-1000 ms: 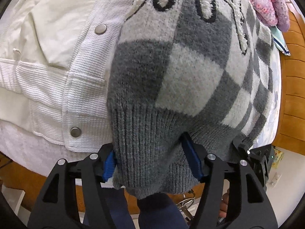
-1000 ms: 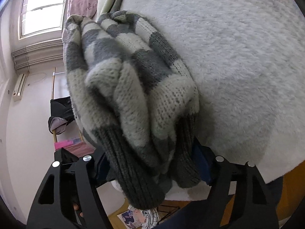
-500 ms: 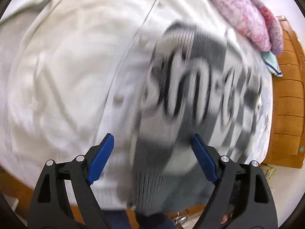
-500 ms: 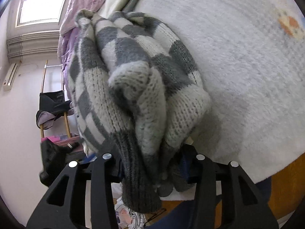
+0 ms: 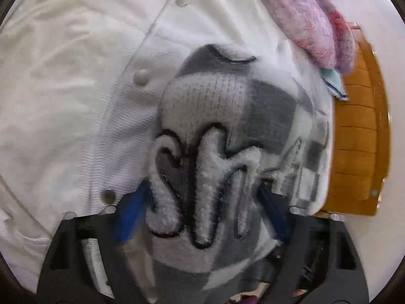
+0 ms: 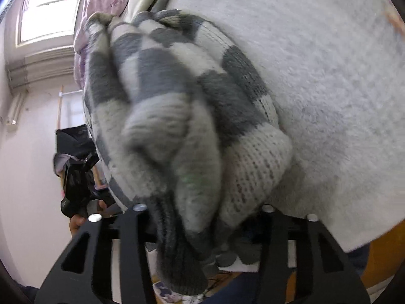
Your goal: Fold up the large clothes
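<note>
Both the left gripper point(image 5: 205, 202) and right gripper point(image 6: 202, 217) had jaws closed on the bunched checkered sweater point(image 5: 227, 116), lying over a white jacket point(image 5: 76, 88)

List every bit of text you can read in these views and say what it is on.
"sm": fuzzy white letters outlined in black on the checkered sweater, left wrist view; further letters run off blurred and unreadable.
Right wrist view: no readable text.
</note>
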### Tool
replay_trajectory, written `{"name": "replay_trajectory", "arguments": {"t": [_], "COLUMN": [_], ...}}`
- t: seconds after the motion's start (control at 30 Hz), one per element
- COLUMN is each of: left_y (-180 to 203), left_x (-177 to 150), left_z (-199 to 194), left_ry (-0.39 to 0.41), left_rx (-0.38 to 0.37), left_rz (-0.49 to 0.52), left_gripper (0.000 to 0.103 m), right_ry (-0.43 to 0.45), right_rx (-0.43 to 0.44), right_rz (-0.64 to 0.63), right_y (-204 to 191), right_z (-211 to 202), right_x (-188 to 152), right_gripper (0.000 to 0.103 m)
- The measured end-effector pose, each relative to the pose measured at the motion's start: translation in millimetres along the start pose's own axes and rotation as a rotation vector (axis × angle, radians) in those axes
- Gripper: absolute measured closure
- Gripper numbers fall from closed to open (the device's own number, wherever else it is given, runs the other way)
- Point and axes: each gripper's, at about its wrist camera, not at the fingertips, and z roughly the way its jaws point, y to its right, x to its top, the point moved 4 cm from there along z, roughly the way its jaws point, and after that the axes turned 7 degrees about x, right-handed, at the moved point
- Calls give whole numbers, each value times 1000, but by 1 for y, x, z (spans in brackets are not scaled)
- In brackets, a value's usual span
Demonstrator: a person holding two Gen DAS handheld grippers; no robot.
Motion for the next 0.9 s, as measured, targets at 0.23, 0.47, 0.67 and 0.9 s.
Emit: {"name": "replay_trajectory", "arguments": {"t": [0.23, 0.47, 0.67, 0.9], "left_y": [28, 97, 211, 320], "left_x": [-15, -44, -53, -78], "left_z": [-16, 19, 85, 149], "left_ry": [65, 73, 47, -4], "left_rx": [7, -87, -137, -119], "left_rz": [25, 17, 115, 271], "left_gripper": [40, 41, 42, 42], "right_ry": [37, 95, 206, 318], "right_rx": [-82, -124, -198, -263], "right_rz": [-191, -281, -262, -169], "right_y": [-54, -50, 2, 83], "right_z": [-44, -118, -190, -255], "right_x": [13, 61, 101, 137], "right_gripper": [69, 69, 69, 69]}}
